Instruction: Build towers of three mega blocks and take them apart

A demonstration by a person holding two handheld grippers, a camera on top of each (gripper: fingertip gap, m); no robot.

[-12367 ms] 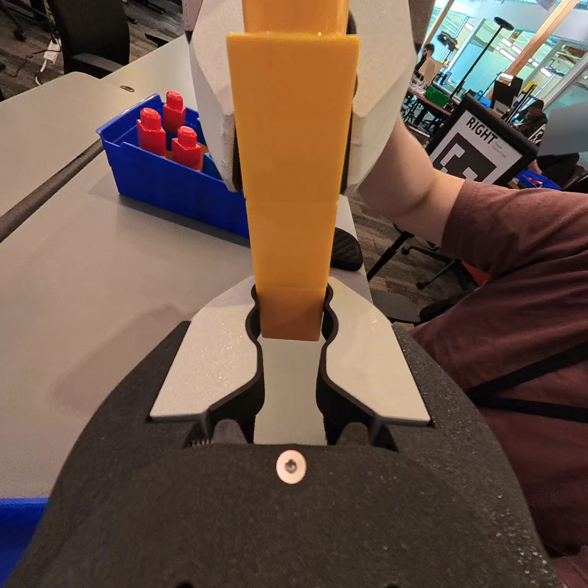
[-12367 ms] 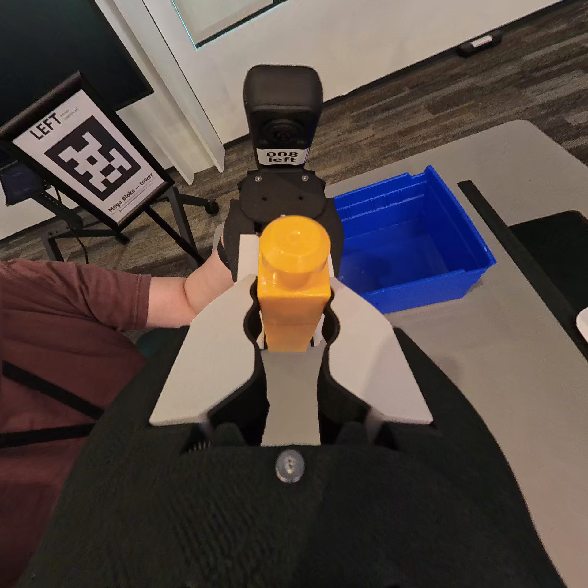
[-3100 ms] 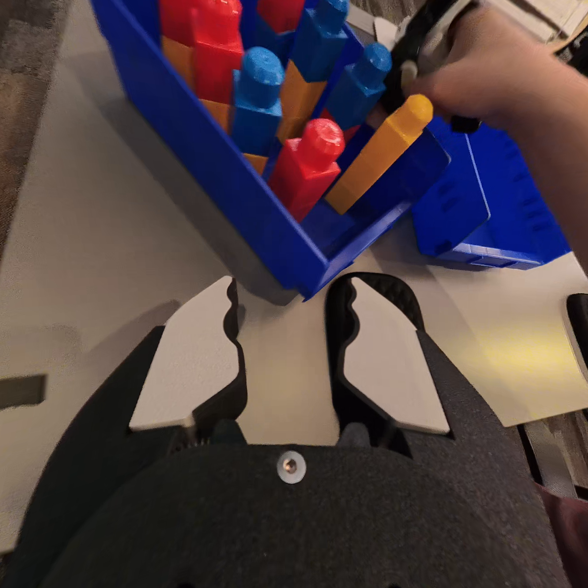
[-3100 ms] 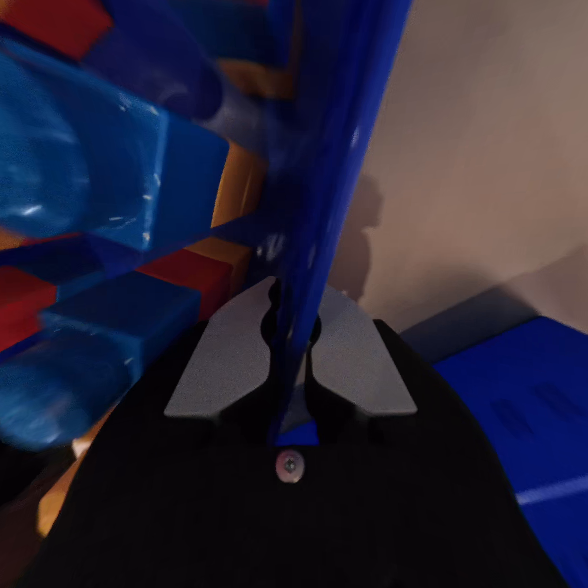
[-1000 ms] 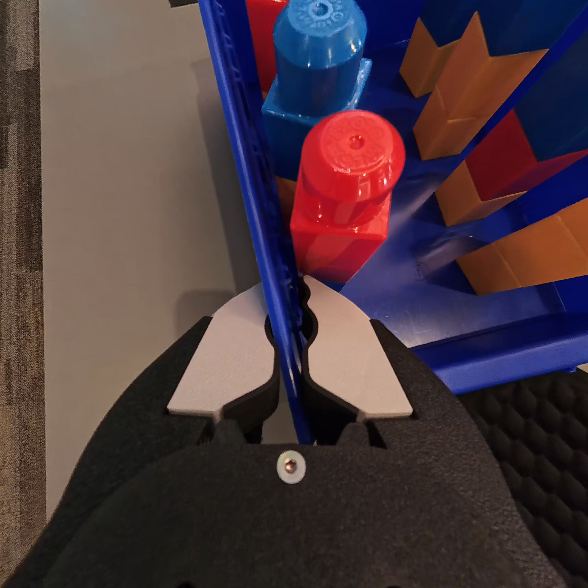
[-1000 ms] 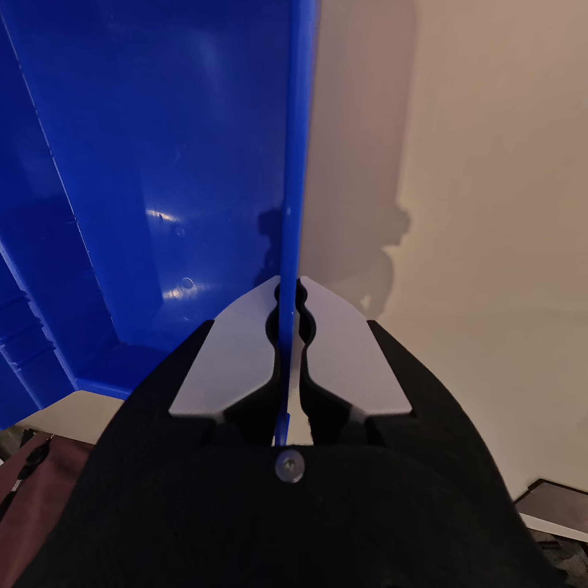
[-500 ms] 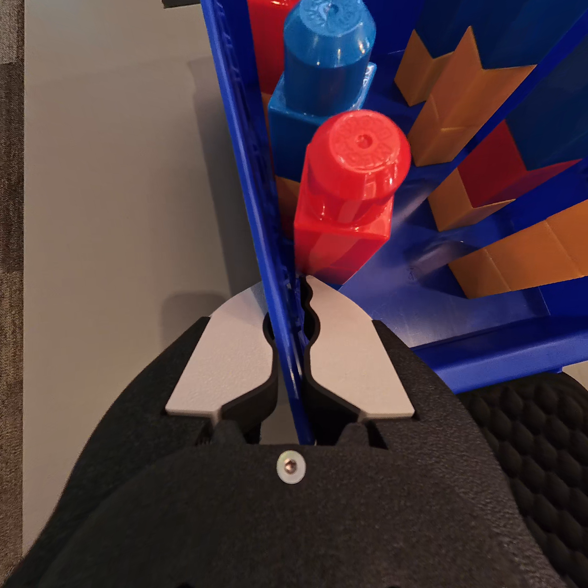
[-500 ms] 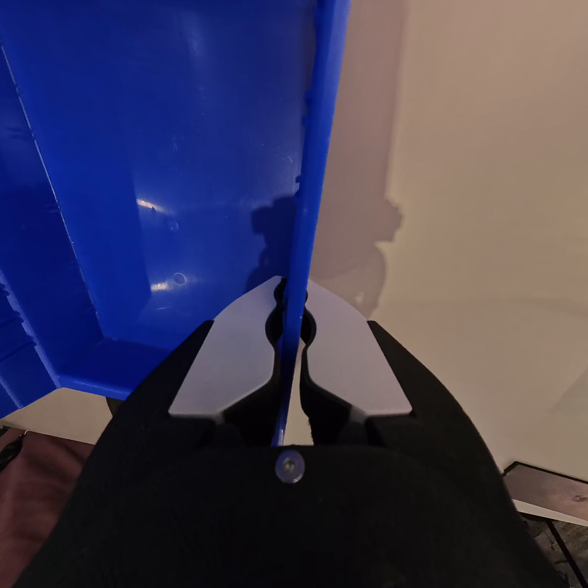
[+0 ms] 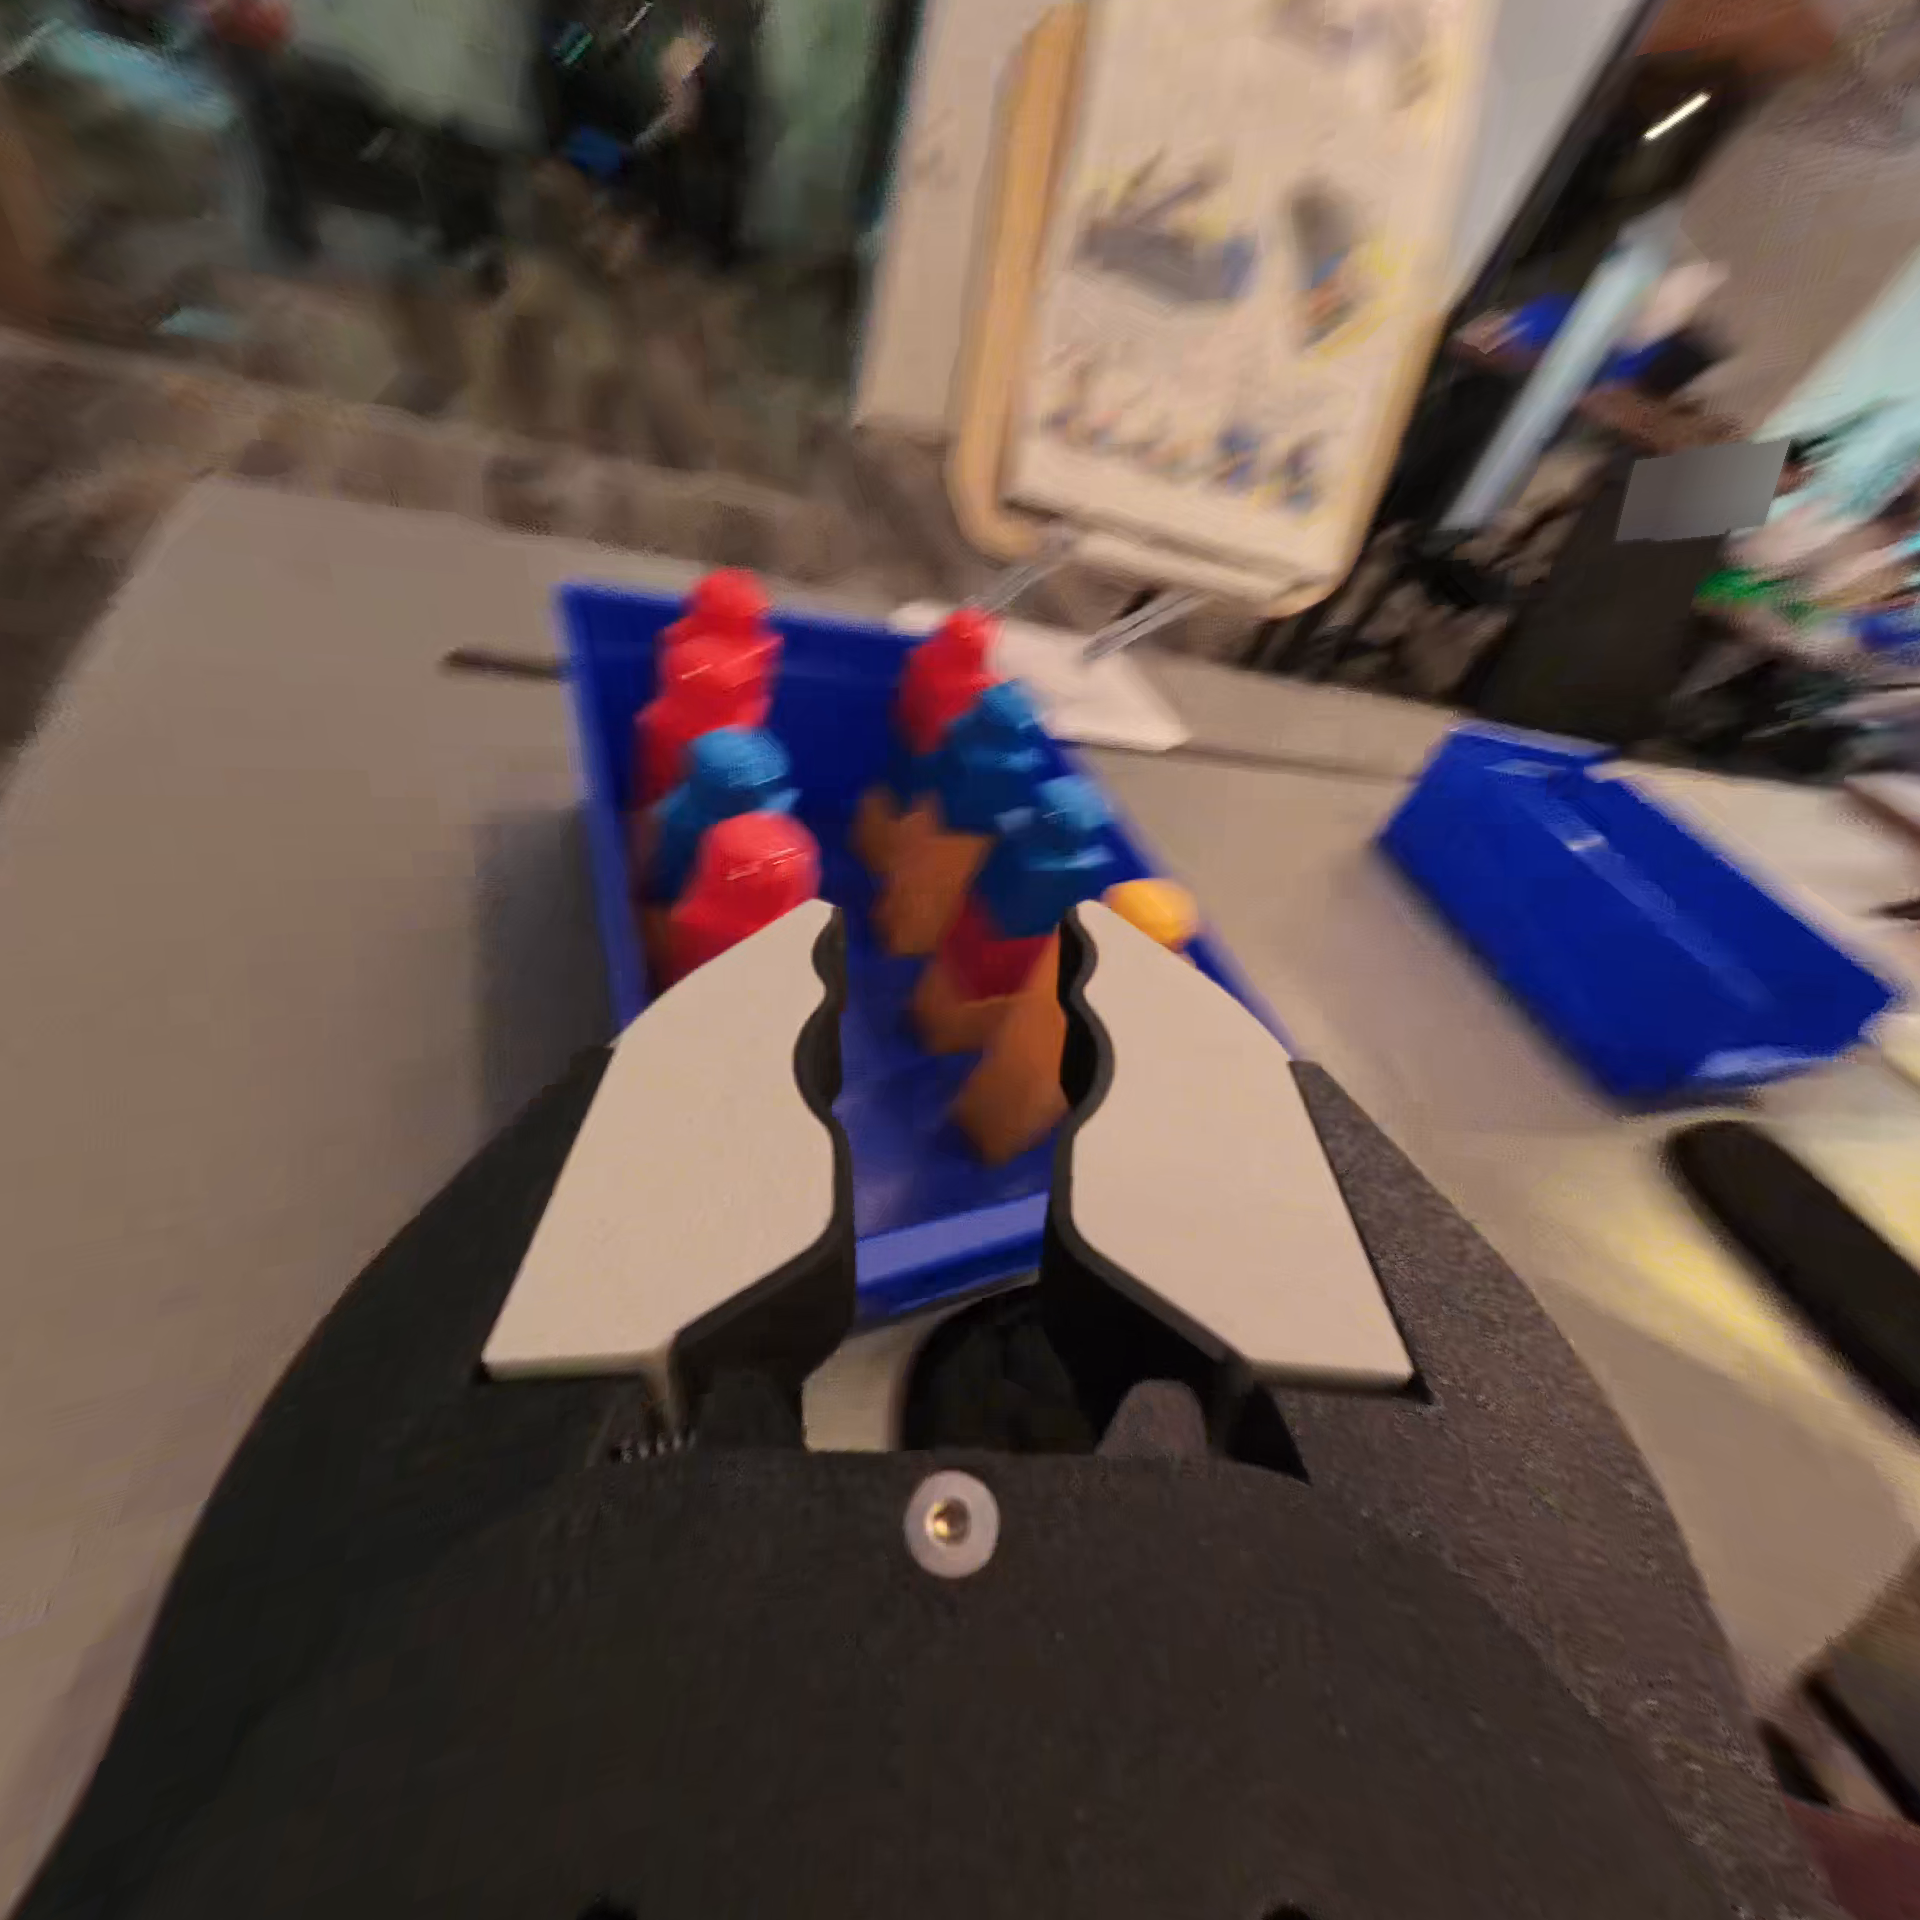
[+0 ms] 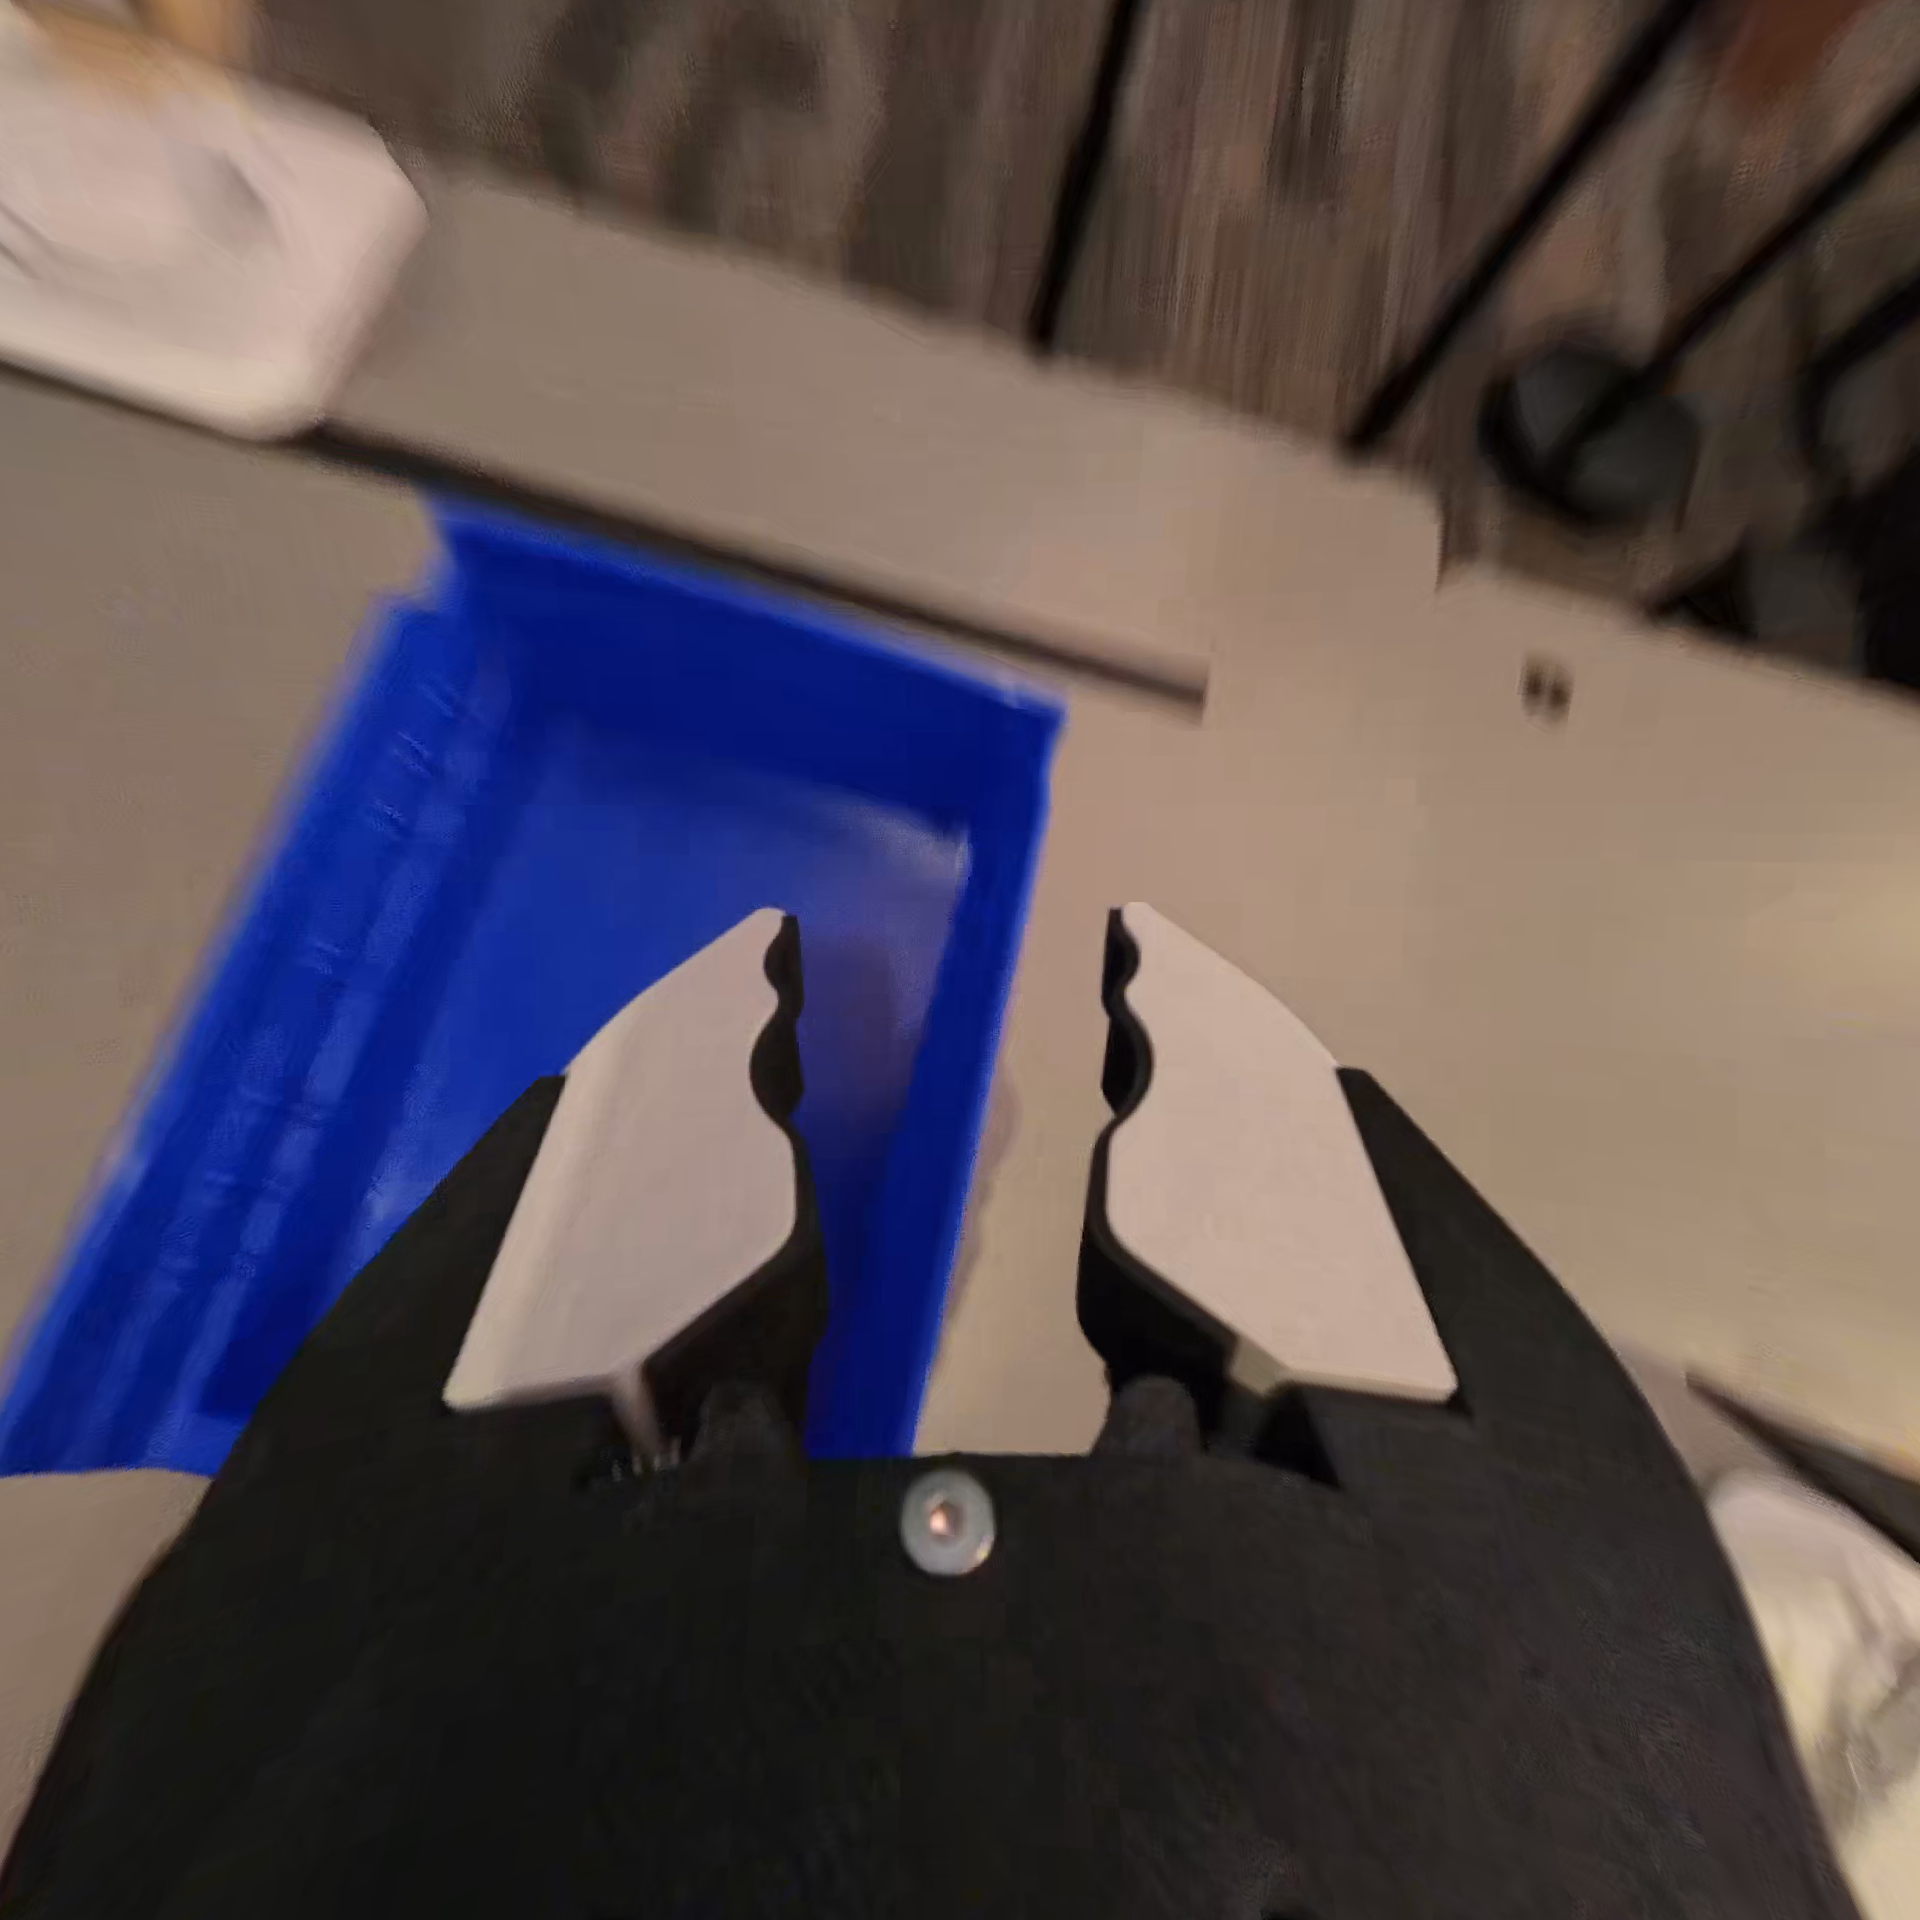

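In the left wrist view, a blue bin point(image 9: 940, 1242) stands on the grey table and holds several towers of mega blocks: red point(image 9: 743, 883), blue point(image 9: 1049, 842) and orange point(image 9: 1013, 1081) ones. My left gripper point(image 9: 953, 920) is open and empty, lifted clear in front of this bin. In the right wrist view, my right gripper point(image 10: 951, 920) is open and empty above the right wall of an empty blue bin point(image 10: 343, 935); its fingers point(image 10: 675, 1122) stand apart from the wall. That second bin also shows in the left wrist view point(image 9: 1621, 935). Both views are blurred.
A black mat point(image 9: 1787, 1247) lies at the table's right side. A white object point(image 10: 177, 270) sits at the far left beyond a table seam point(image 10: 831, 582). A poster board point(image 9: 1195, 312) and chair legs point(image 10: 1590, 436) stand beyond the table. Left tips to right tips: about 75 cm.
Both grippers were shut on the walls of the blue bins. They have let go, opened and pulled back from the bins, which now rest on the table.
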